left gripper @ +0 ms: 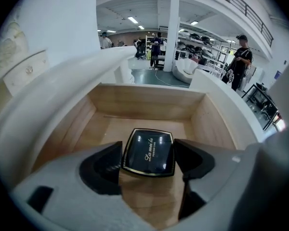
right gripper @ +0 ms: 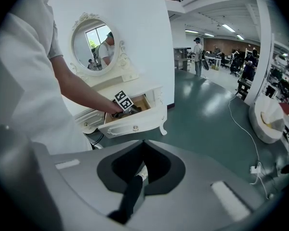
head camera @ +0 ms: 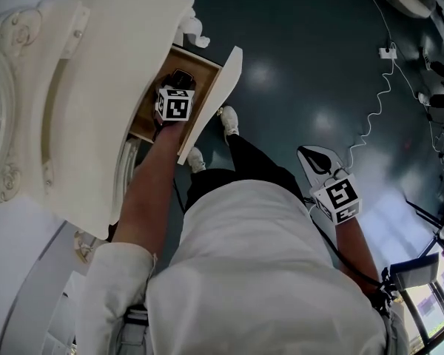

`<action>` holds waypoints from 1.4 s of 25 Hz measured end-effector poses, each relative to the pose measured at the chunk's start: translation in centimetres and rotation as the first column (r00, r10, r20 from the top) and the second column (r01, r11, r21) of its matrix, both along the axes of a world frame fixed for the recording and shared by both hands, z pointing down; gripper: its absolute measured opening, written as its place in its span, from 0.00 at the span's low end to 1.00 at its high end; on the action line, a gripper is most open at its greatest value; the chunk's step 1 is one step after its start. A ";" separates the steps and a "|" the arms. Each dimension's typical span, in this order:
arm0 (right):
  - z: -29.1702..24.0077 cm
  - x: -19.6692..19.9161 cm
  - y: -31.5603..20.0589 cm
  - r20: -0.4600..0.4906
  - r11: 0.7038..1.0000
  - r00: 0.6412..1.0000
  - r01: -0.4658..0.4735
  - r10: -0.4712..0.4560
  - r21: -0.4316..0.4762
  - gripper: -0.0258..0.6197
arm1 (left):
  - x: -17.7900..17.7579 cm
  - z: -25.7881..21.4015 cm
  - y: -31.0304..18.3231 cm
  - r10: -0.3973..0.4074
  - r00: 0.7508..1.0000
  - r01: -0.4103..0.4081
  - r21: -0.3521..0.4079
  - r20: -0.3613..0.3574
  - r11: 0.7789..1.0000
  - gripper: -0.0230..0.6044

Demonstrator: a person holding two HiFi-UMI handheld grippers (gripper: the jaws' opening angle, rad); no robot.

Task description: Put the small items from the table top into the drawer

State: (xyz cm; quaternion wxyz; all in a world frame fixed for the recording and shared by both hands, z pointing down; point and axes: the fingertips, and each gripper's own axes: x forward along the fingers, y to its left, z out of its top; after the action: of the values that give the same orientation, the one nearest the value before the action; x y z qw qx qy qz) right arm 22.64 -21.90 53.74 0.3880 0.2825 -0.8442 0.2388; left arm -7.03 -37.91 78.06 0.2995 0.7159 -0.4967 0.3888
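The black powder compact [left gripper: 149,149] is grasped by the left tool [left gripper: 148,163], low inside the open drawer [left gripper: 144,99]. It should be lowered flat onto the wooden bottom, clear of the walls, and only then released. The right tool [right gripper: 141,154] is clenched on nothing, away from the drawer.

table [head camera: 111,87]: at the head view's left, beside the person
mirror [right gripper: 92,42]: on the table, at its back against the wall
drawer [head camera: 211,102]: pulled out from the table's front, over the floor [head camera: 296,43]
compact [left gripper: 149,151]: between the jaws of the left gripper [left gripper: 148,159], inside the drawer's walls
right gripper [right gripper: 143,148]: at the person's right side, well apart from the drawer, over the floor
shoes [head camera: 228,120]: on the floor, just beside the drawer front
cable [head camera: 374,109]: on the floor, right of the right gripper
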 end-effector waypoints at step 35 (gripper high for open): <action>1.5 -4.9 -5.3 0.140 0.982 0.972 0.188 -0.191 0.032 0.04 | 1.4 -8.0 5.2 0.042 0.996 -0.036 0.068 -0.085 0.997 0.44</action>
State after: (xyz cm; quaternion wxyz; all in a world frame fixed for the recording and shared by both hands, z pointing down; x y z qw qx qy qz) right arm 17.75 -27.25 55.28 0.3450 0.1864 -0.8951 0.2124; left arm -5.67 -32.72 70.07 0.2892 0.7510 -0.4818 0.3466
